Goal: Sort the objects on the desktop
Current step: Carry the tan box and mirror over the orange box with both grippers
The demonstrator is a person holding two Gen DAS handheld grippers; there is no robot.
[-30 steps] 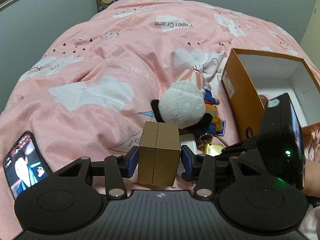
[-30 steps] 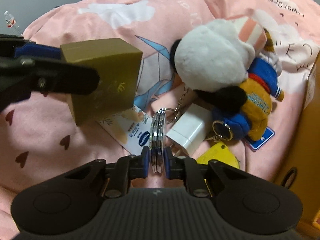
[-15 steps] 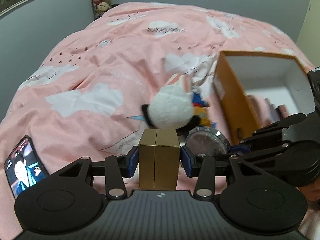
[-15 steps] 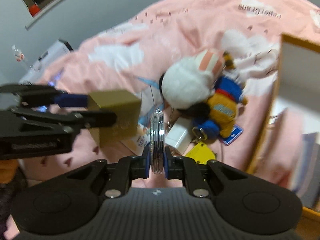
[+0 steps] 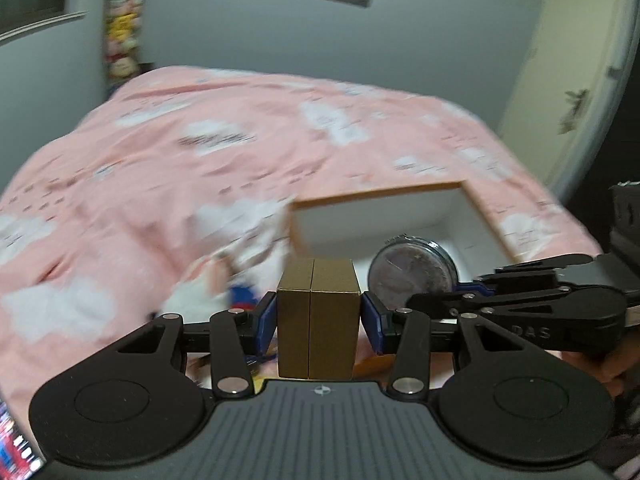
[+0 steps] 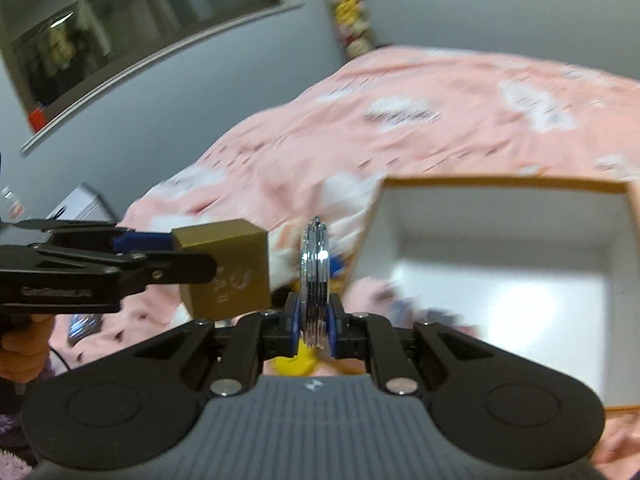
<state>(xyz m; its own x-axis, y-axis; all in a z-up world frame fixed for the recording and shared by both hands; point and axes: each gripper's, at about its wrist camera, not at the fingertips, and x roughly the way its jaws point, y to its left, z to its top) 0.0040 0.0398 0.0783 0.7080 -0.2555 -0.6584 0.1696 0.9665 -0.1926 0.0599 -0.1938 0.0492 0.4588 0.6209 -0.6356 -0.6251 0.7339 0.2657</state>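
The open cardboard box [image 6: 500, 280] lies ahead of both grippers, its mouth unobstructed and much of its white floor bare, though a few blurred items lie at its near edge. Between the box and the left gripper [image 5: 320, 316], soft toys [image 5: 224, 288] crowd the pink quilt [image 5: 200, 168], whose far stretch is open.

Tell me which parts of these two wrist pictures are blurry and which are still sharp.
Left wrist view: the pink quilt and the orange box are smeared by motion, while the gold box in the left gripper is crisp. Right wrist view: the background is streaked too; the round silver case in the right gripper stays sharp, with glints on its rim.
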